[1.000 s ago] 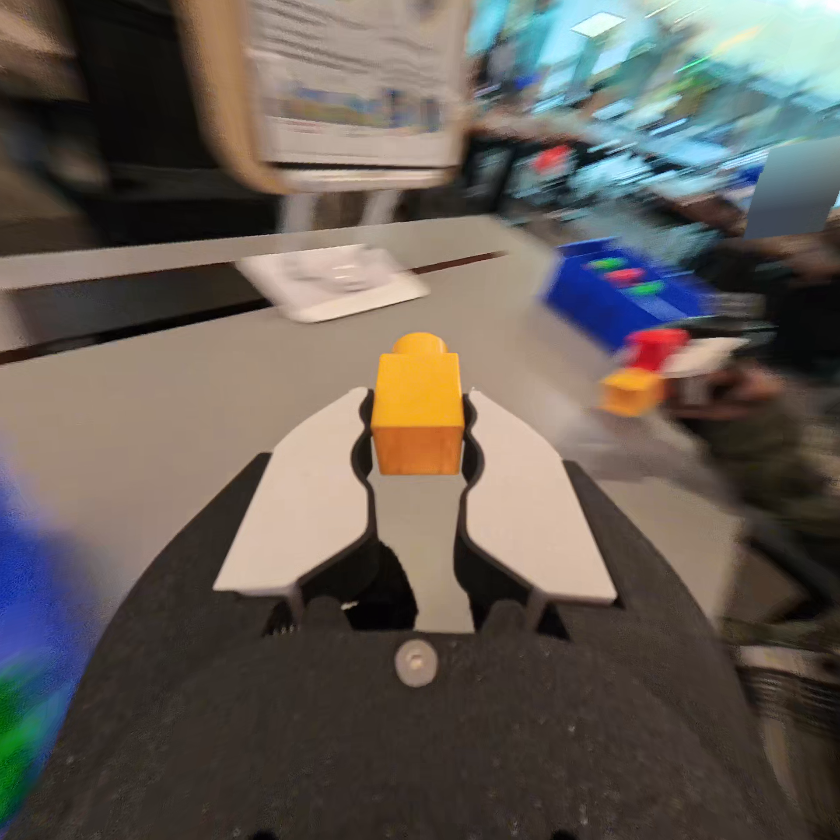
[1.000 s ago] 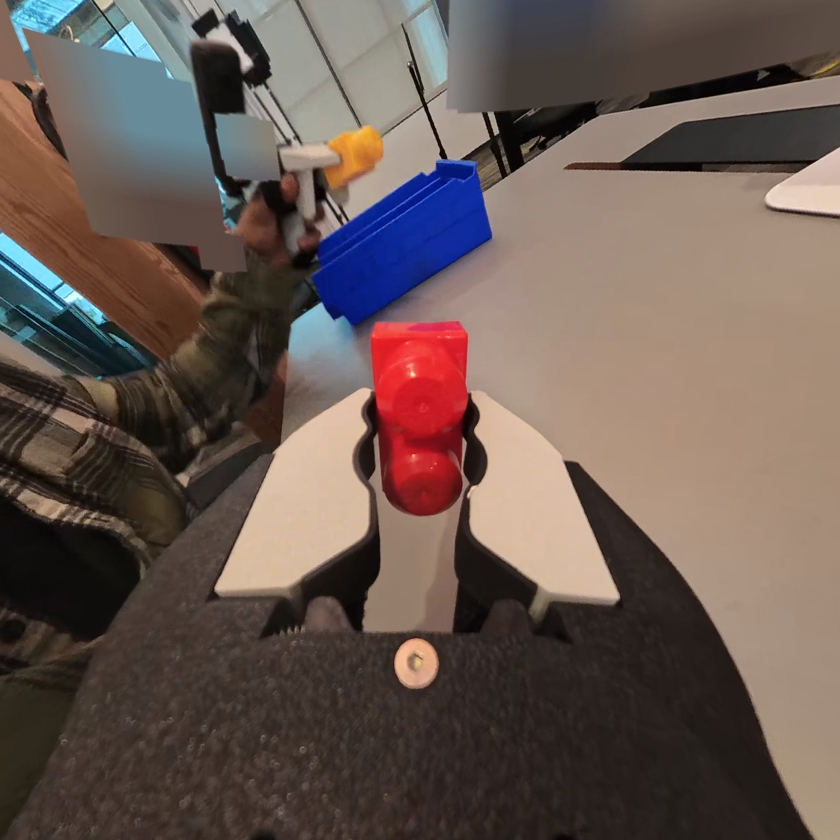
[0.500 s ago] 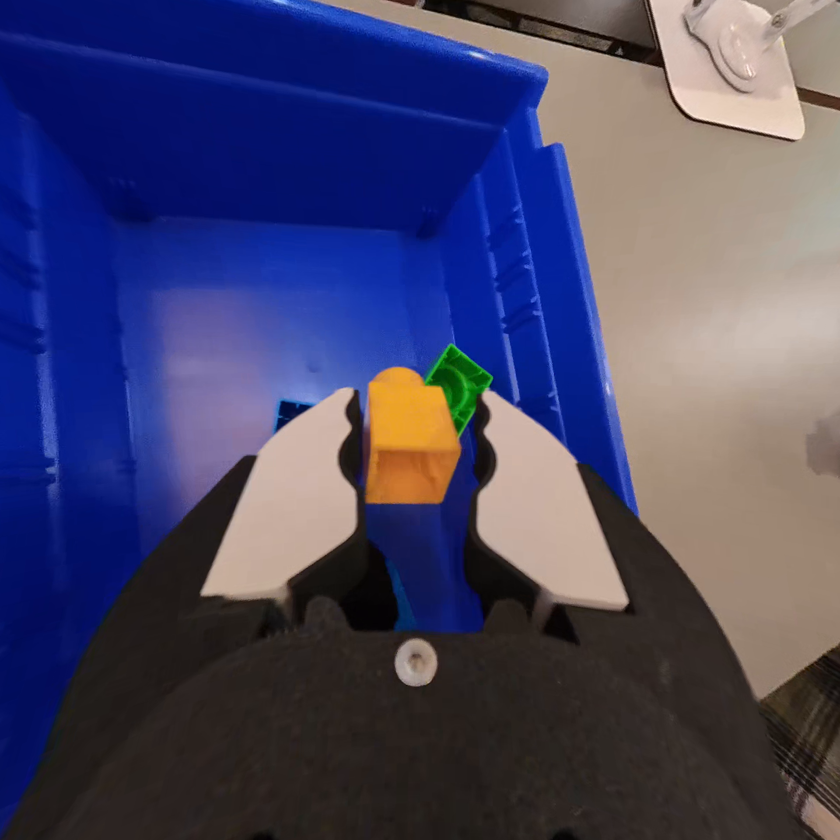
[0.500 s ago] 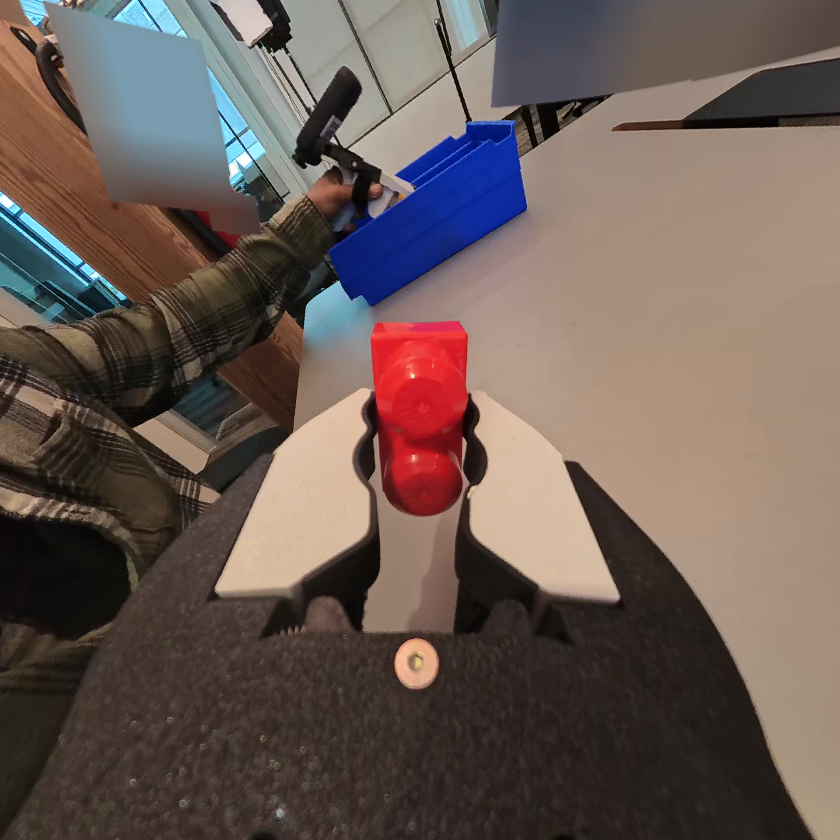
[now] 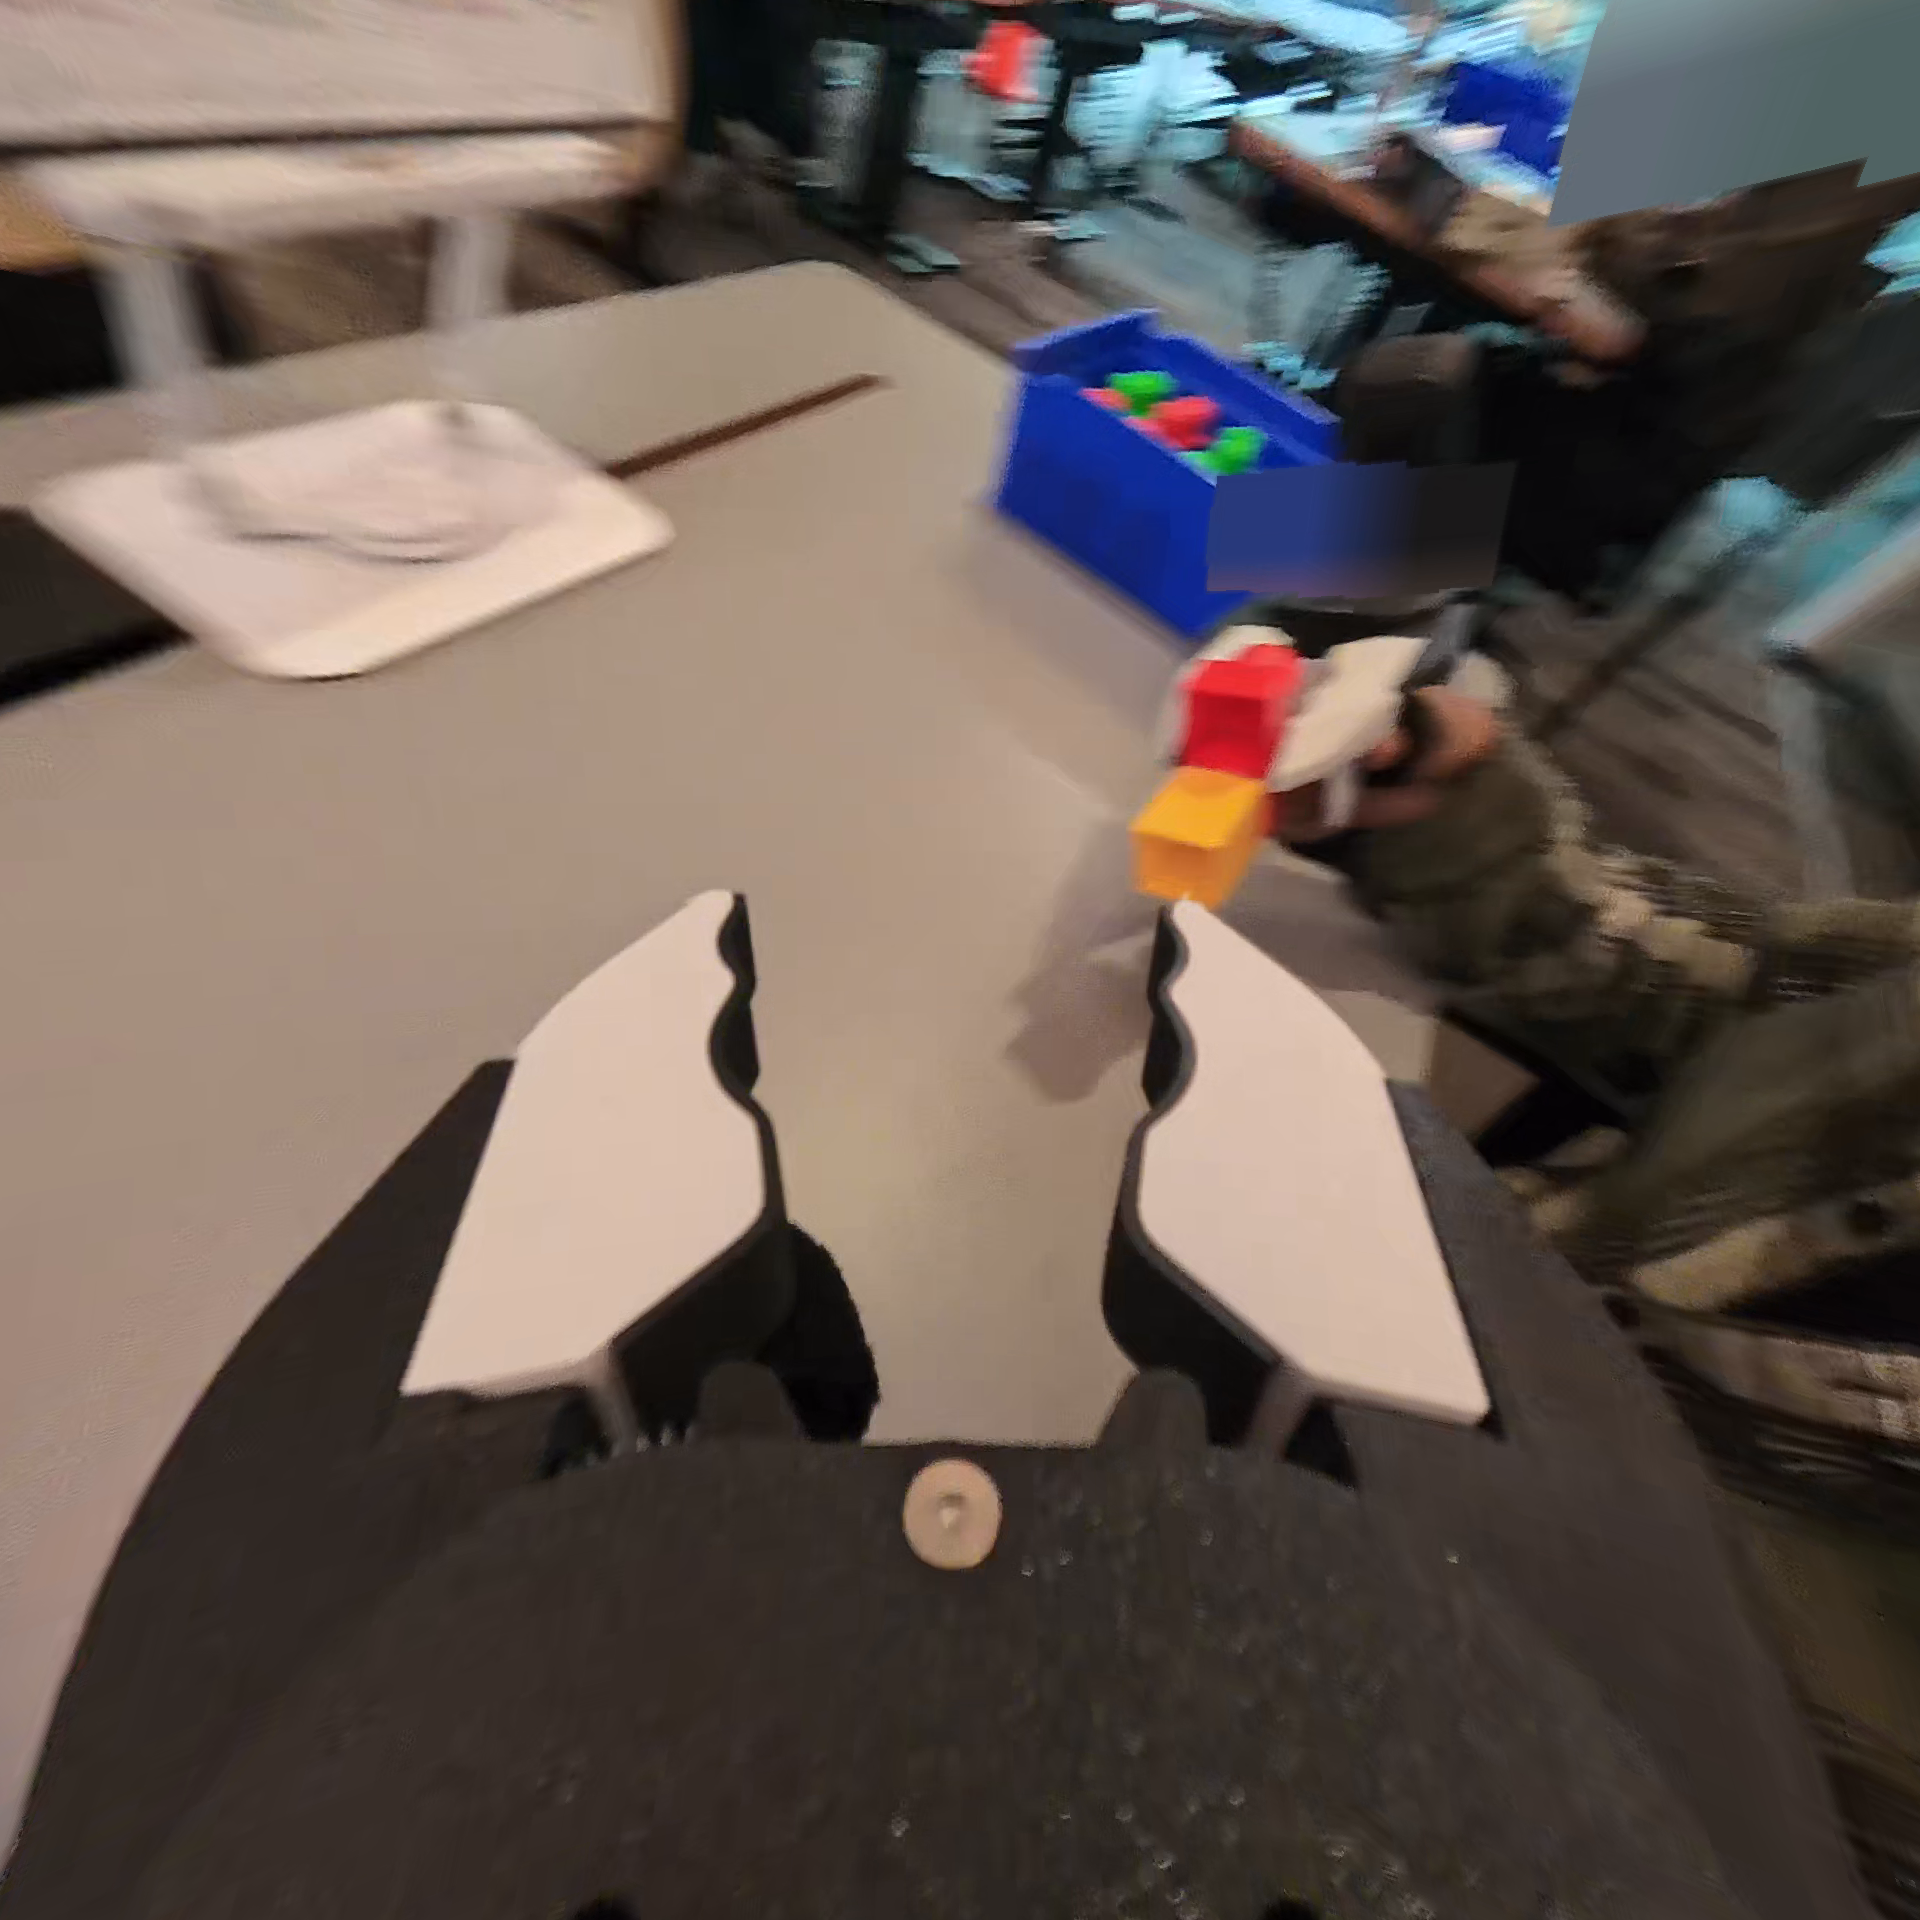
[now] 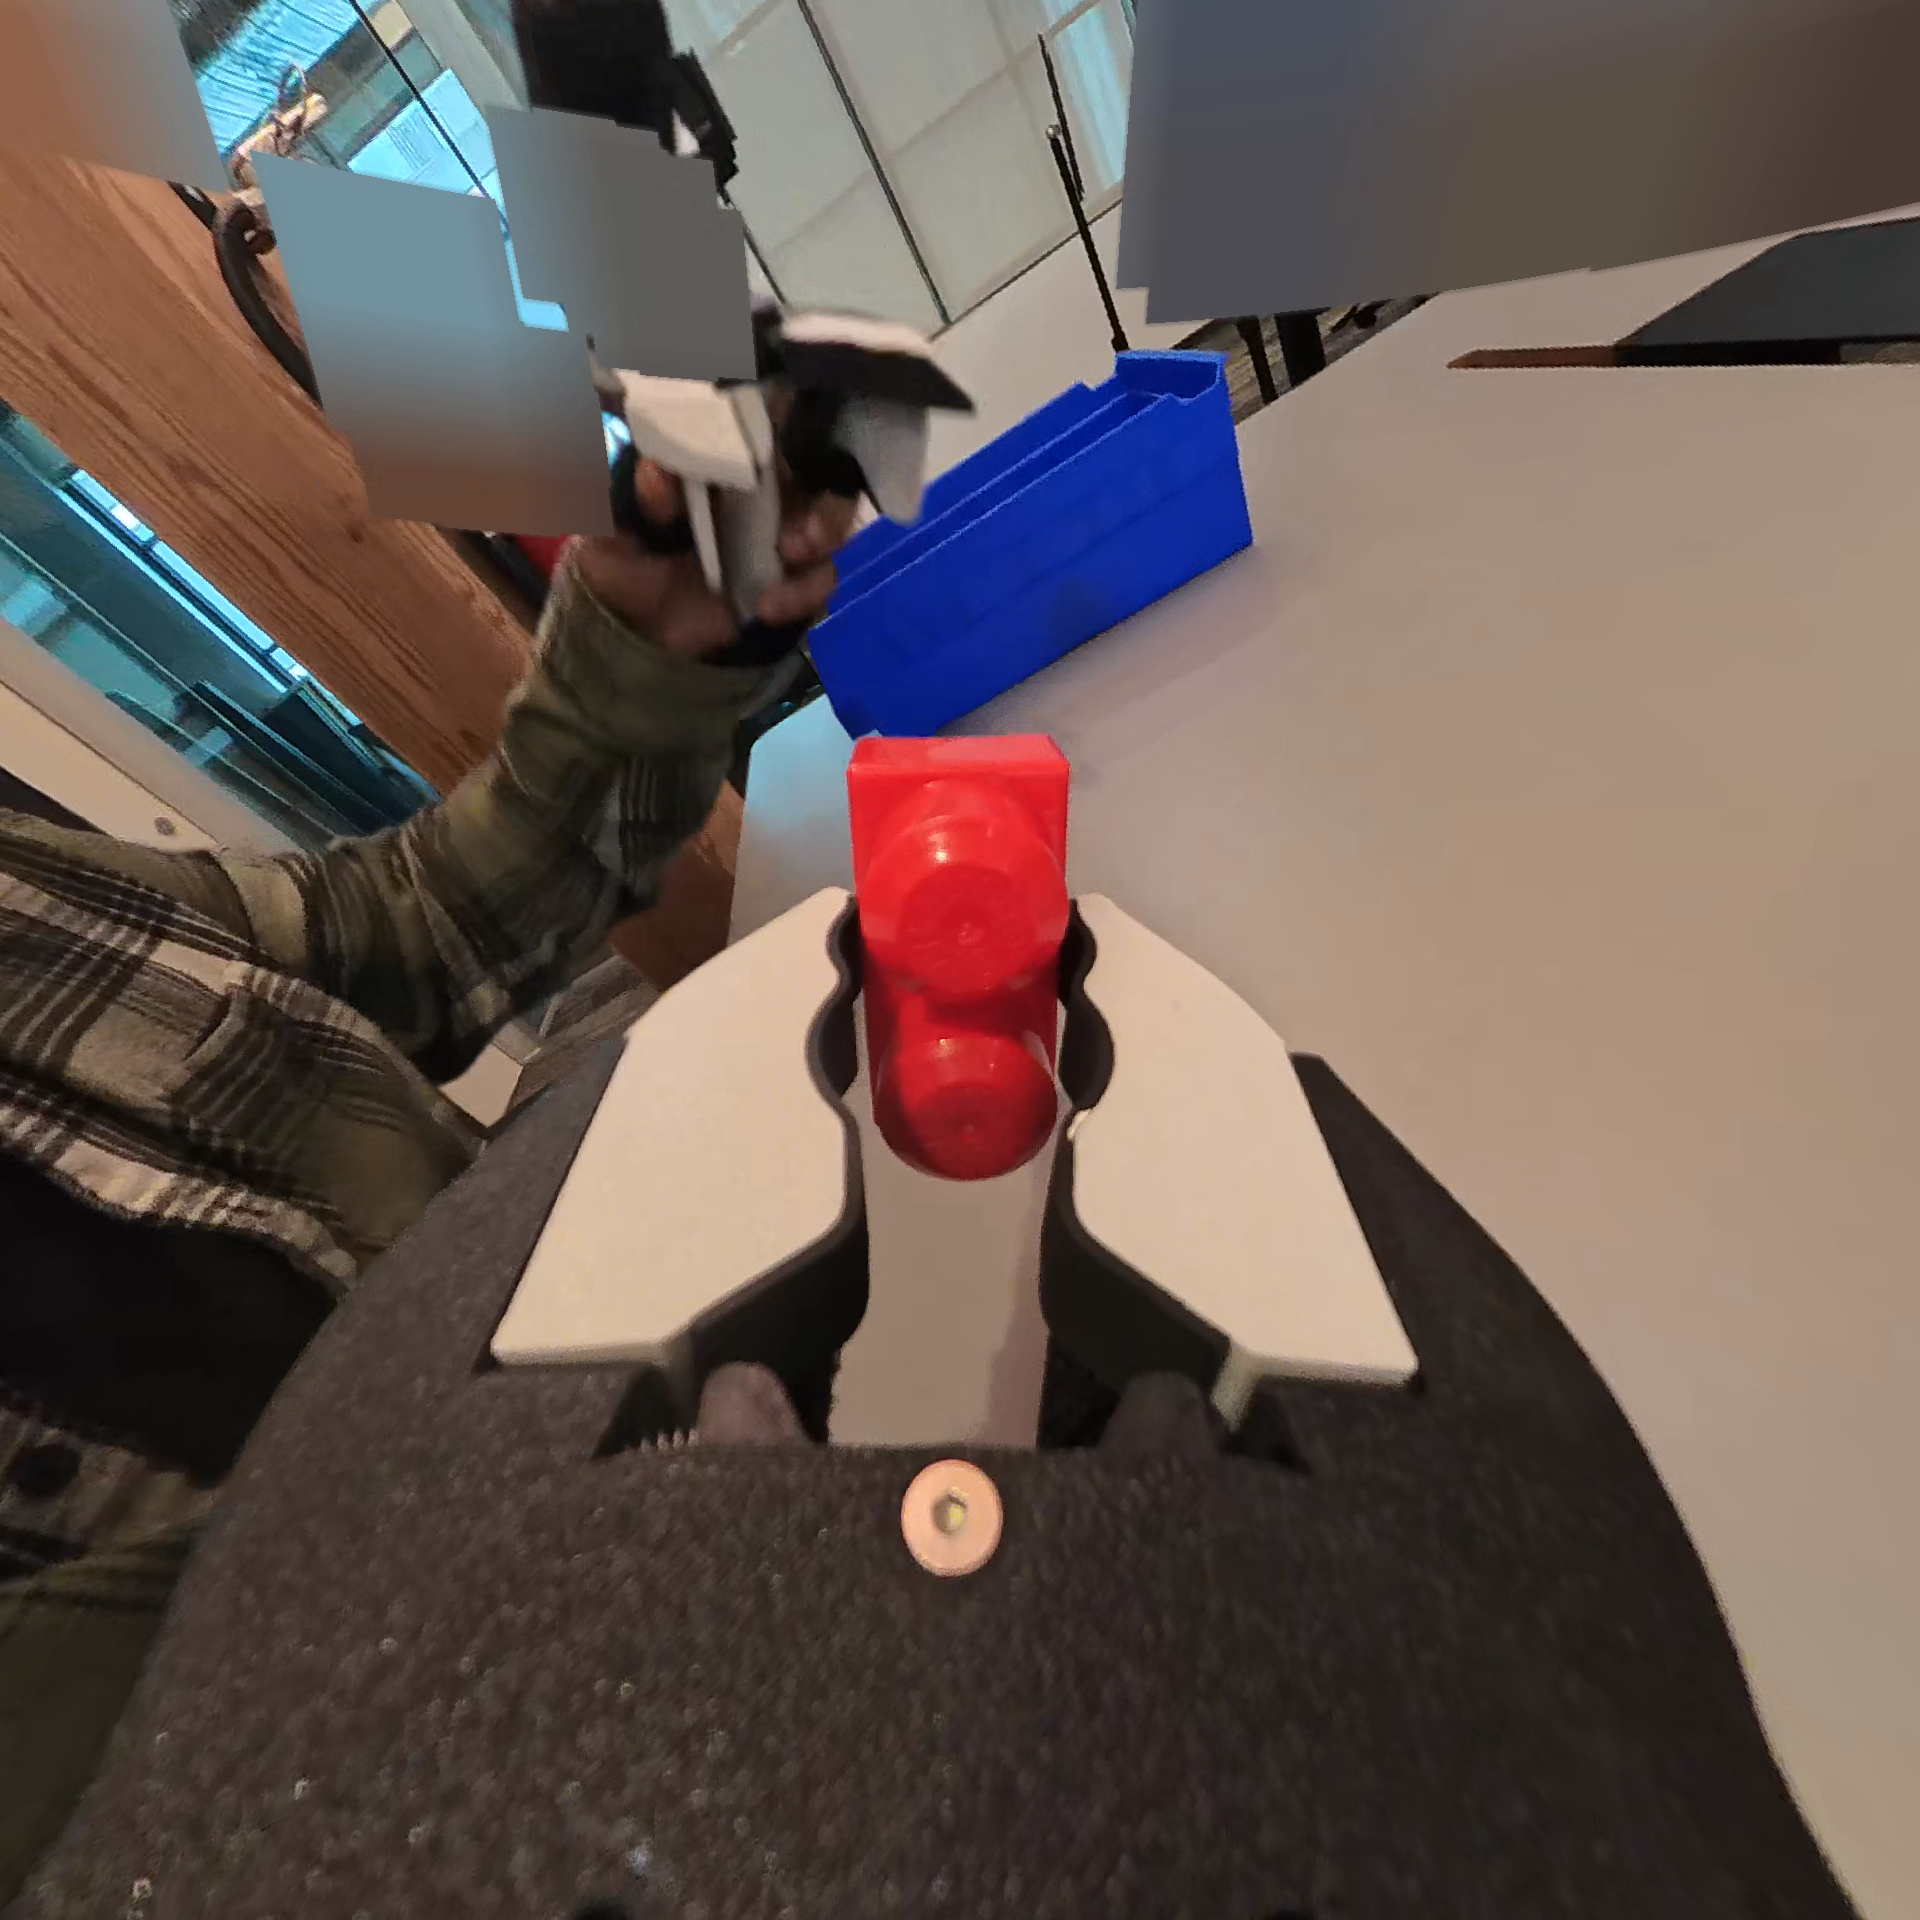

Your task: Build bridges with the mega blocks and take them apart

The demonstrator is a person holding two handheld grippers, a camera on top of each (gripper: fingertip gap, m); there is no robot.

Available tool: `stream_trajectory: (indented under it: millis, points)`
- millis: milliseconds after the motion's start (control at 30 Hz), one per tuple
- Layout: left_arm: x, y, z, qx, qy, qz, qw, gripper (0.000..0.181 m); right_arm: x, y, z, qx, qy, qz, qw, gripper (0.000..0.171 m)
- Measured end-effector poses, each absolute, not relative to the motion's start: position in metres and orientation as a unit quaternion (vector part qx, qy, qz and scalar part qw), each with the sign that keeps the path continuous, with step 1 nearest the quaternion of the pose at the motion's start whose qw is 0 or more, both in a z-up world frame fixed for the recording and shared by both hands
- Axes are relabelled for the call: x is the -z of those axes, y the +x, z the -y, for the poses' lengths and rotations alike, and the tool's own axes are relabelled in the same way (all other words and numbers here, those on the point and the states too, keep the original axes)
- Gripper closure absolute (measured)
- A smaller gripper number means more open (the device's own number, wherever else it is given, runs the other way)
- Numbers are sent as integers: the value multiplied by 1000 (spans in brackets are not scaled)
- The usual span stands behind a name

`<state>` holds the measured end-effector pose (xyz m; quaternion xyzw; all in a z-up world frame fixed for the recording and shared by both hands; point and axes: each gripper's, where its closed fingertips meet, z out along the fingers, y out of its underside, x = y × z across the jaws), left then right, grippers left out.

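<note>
My left gripper point(image 5: 948, 914) is open and empty above the grey table point(image 5: 520, 831). It also shows in the right wrist view point(image 6: 805, 457), raised near a blue bin point(image 6: 1039, 561), jaws apart. My right gripper point(image 6: 961, 914) is shut on a red two-stud block point(image 6: 961, 966), studs facing the camera. In the blurred left wrist view that red block point(image 5: 1231, 717) sits between the right gripper's white fingers point(image 5: 1351, 707), with an orange block point(image 5: 1195, 842) stuck to its underside, held above the table's right edge.
A blue bin point(image 5: 1101, 499) with green and red blocks stands at the far right of the table. A white flat pad point(image 5: 353, 540) lies at the back left. A person's plaid sleeves point(image 6: 312, 935) are at the table's edge.
My left gripper carried an orange block over the blue bin, opened and let it go, then swung back toward the table, now empty. My right gripper still holds the red block.
</note>
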<state>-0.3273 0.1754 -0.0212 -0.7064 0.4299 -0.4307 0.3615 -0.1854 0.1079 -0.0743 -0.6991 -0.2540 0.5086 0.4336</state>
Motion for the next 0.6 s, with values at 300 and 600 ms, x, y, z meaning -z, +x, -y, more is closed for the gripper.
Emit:
stream_trajectory:
  millis: [300,600]
  points:
    - [83,-209,-96,600,-617,-472,191,108,60,-191,-101,-518,-684,269,437,136]
    - [78,-197,-83,593,-596,-495,221,146,55,-196,-95,-549,-659,278,432,136]
